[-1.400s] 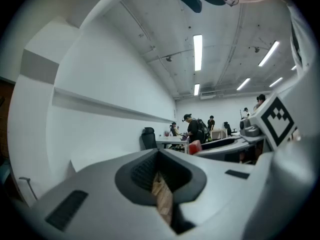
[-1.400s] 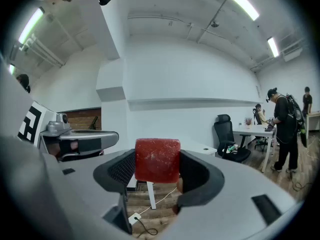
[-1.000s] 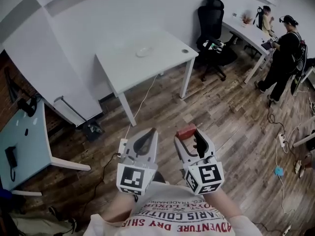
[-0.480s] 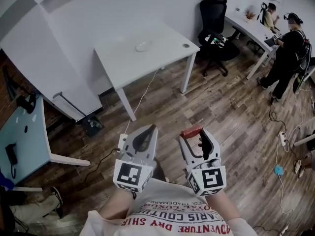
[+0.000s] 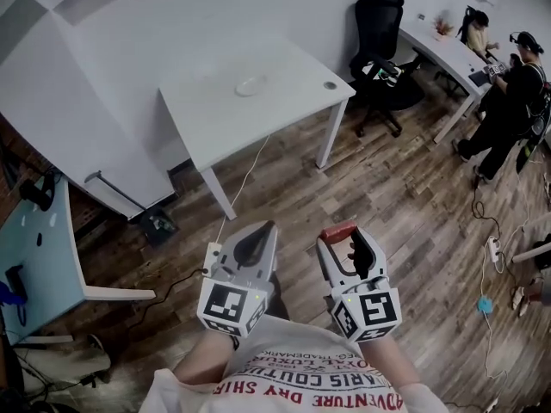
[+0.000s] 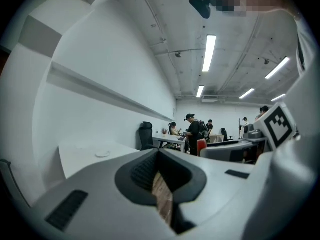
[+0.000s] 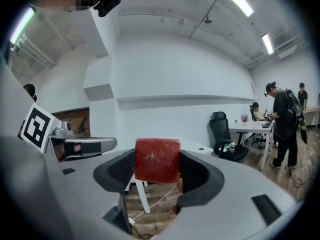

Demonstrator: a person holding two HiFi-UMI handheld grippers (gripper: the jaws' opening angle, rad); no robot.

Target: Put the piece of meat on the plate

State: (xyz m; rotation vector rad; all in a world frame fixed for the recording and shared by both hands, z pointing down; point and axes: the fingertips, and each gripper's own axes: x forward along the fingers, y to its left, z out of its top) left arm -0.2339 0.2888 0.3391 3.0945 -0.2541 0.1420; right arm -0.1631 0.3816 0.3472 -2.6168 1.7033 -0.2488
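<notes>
A red block of meat (image 7: 157,160) sits clamped between the jaws of my right gripper (image 7: 159,165), which is shut on it; in the head view the meat (image 5: 337,229) shows at the tip of the right gripper (image 5: 342,235). My left gripper (image 5: 255,239) is held beside it at chest height, shut with nothing in it, jaw tips together in the left gripper view (image 6: 161,156). A small white plate (image 5: 250,85) lies on the white table (image 5: 284,101) well ahead of both grippers, also visible as the plate (image 6: 102,154).
Wooden floor lies between me and the white table. A black office chair (image 5: 380,24) stands right of it. A person (image 5: 510,101) stands at far right by another desk (image 5: 439,46). A light-blue table (image 5: 39,248) is at left. Cables trail on the floor.
Both grippers keep their hold and pose. The view has shifted slightly, so the white table and chair sit a little further right and nearer.
</notes>
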